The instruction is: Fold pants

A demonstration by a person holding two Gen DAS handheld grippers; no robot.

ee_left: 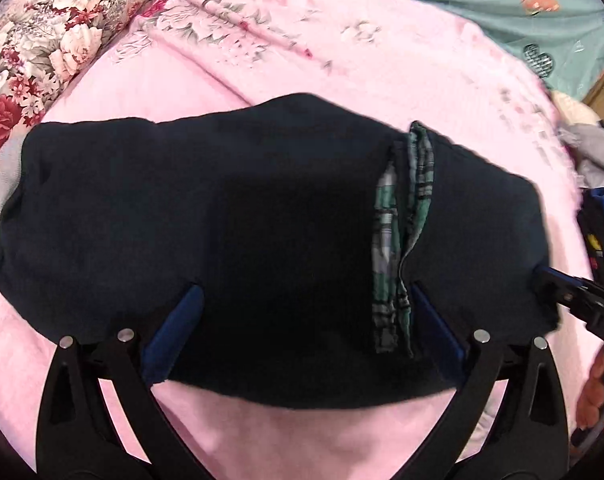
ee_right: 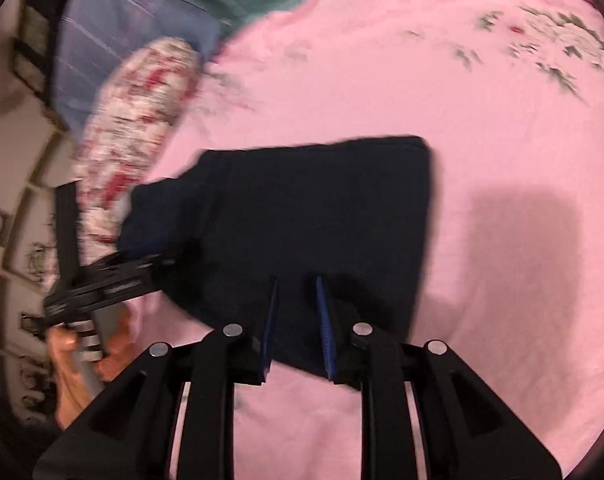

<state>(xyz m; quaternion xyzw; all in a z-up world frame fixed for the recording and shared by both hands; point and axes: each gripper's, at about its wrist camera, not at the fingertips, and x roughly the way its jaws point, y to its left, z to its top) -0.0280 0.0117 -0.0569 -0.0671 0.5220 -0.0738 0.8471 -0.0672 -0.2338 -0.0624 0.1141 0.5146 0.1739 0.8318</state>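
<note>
Dark navy pants (ee_left: 222, 208) lie folded on the pink bedsheet (ee_left: 381, 60), with a green plaid lining (ee_left: 401, 220) showing at a pocket slit. My left gripper (ee_left: 302, 300) is open, its blue fingers (ee_left: 182, 320) spread wide with the near edge of the pants lying over them. In the right wrist view the pants (ee_right: 321, 208) form a compact dark bundle. My right gripper (ee_right: 298, 320) has its jaws close together around the pants' near edge. The left gripper (ee_right: 114, 280) shows at the bundle's left corner; the right gripper (ee_left: 573, 300) shows at the pants' right end.
A floral rolled quilt (ee_left: 42, 40) lies at the left, also in the right wrist view (ee_right: 142, 120). A teal patterned sheet (ee_left: 501, 8) is at the back. Other clothes (ee_left: 597, 208) are piled at the right edge. A hand (ee_right: 74, 364) holds the left gripper.
</note>
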